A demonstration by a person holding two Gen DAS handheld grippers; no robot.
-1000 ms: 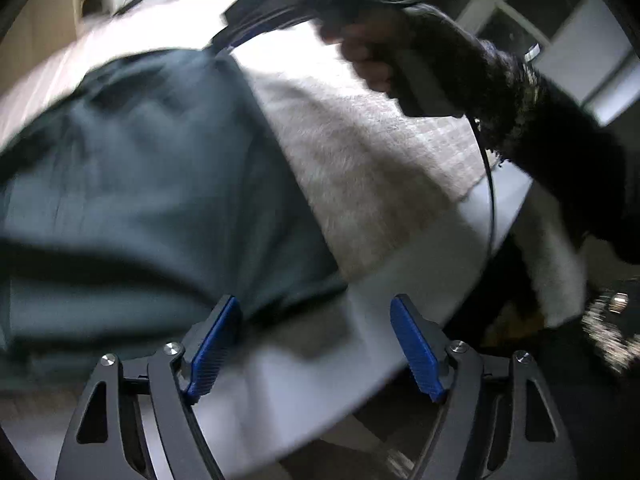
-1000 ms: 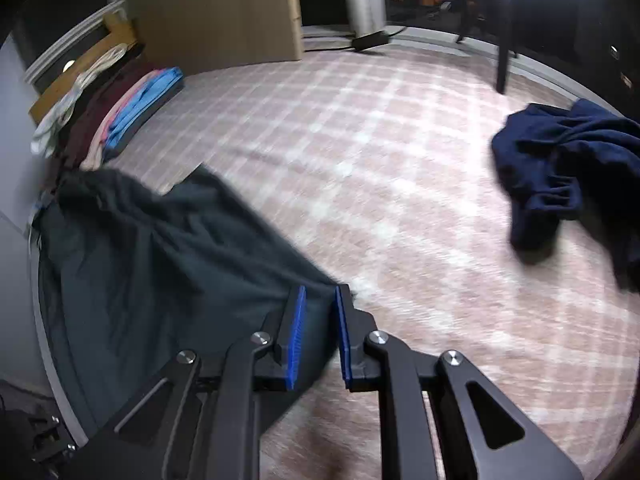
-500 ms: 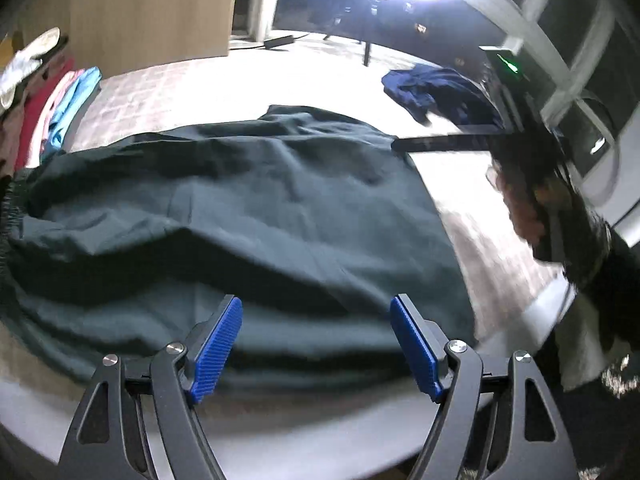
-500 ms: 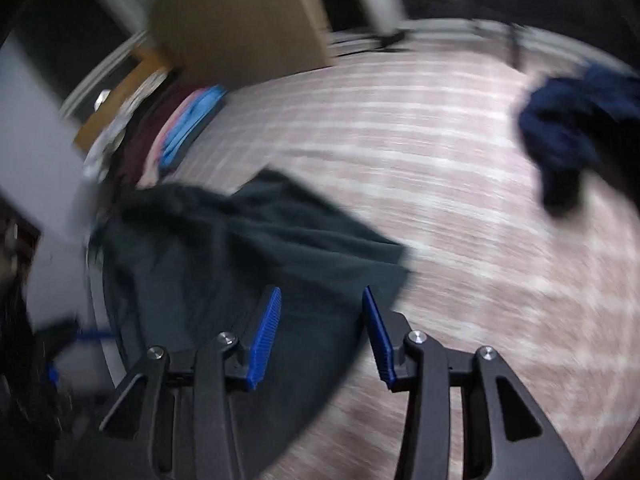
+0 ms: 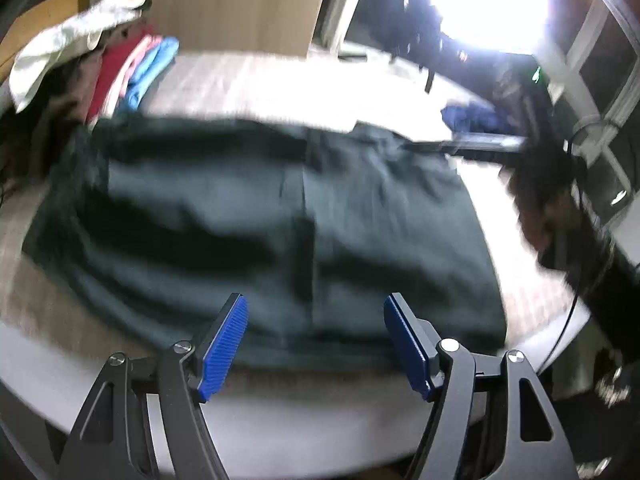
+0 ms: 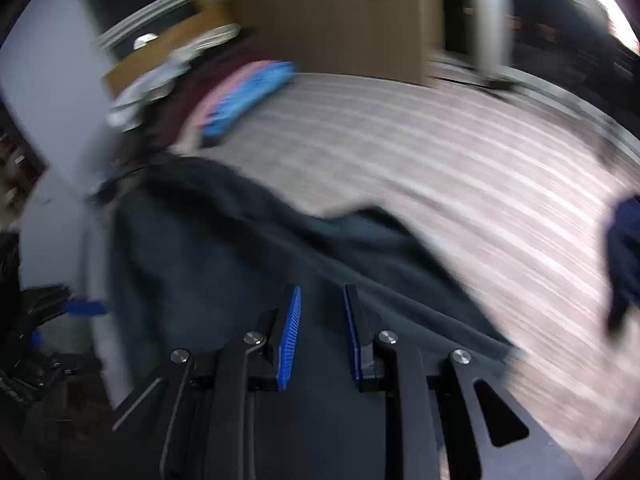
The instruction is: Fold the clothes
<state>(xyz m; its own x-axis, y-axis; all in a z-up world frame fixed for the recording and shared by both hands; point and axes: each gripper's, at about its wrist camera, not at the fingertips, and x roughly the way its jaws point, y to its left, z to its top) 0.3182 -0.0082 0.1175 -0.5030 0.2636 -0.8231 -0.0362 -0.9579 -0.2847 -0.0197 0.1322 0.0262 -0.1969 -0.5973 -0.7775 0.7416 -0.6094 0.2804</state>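
So, pretty blurry all round. Upper left of the left wrist view: crumpled white cloth draped over a stack of folded clothes, red, pink and bright blue, soft flat slabs. Across the middle: dark green garment, matte, limp, rumpled into broad shadowy folds, spread flat on a pale woven plaid cover. Bottom centre: left gripper, black angular frame, ribbed blue pads, spread wide apart, nothing between them, hovering at the garment's near edge. Far right: navy garment in a lump.

Right wrist view: same folded stack upper left, beside a plain tan board. Green garment filling lower left, edge running diagonally. Right gripper bottom centre, pads parted by a narrow gap, over the fabric, no cloth visibly pinched. Navy lump at right edge.
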